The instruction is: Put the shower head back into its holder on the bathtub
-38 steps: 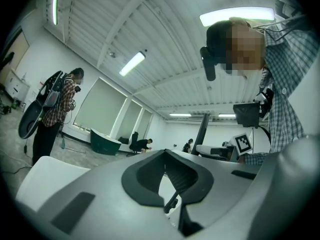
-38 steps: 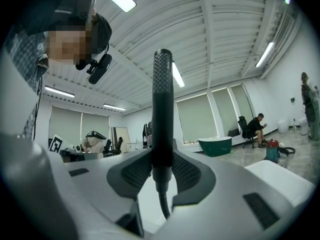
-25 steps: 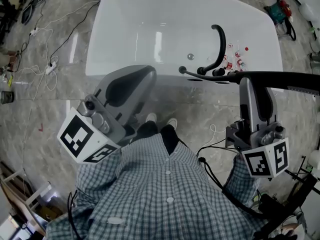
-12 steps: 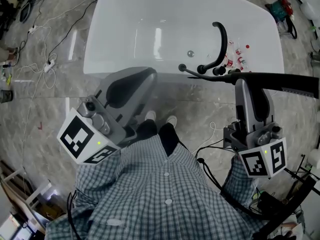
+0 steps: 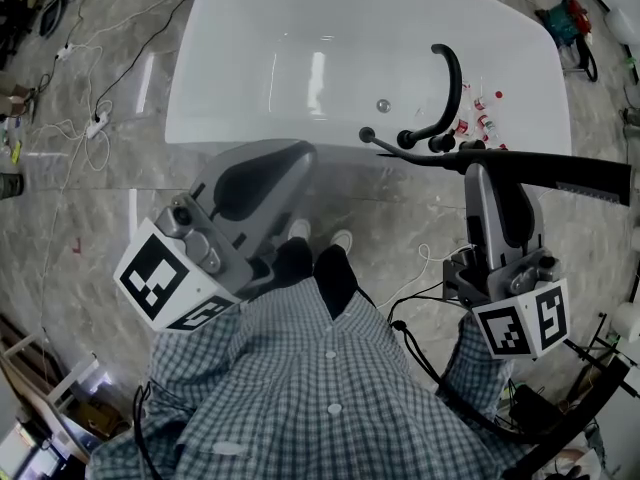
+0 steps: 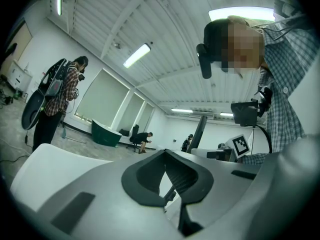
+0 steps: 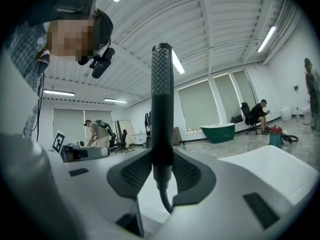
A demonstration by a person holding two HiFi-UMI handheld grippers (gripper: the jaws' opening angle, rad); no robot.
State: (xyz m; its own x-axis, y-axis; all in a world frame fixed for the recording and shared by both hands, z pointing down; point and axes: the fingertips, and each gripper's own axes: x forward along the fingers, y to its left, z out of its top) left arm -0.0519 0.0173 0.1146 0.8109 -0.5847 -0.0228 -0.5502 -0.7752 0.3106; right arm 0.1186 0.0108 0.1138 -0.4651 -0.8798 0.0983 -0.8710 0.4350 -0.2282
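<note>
Two grippers are in view. The right gripper (image 5: 480, 171) is clamped on the shower head (image 5: 545, 166), jaws closed on its black handle (image 7: 161, 109). The shower head lies level and crosswise, just off the near rim of the tub (image 5: 260, 28), its thin end reaching the rim beside the black tap (image 5: 450, 88). The left gripper (image 5: 285, 153) carries nothing, its jaws drawn together at the tips. It stands well left, over the floor (image 5: 110, 218) by the tub.
</note>
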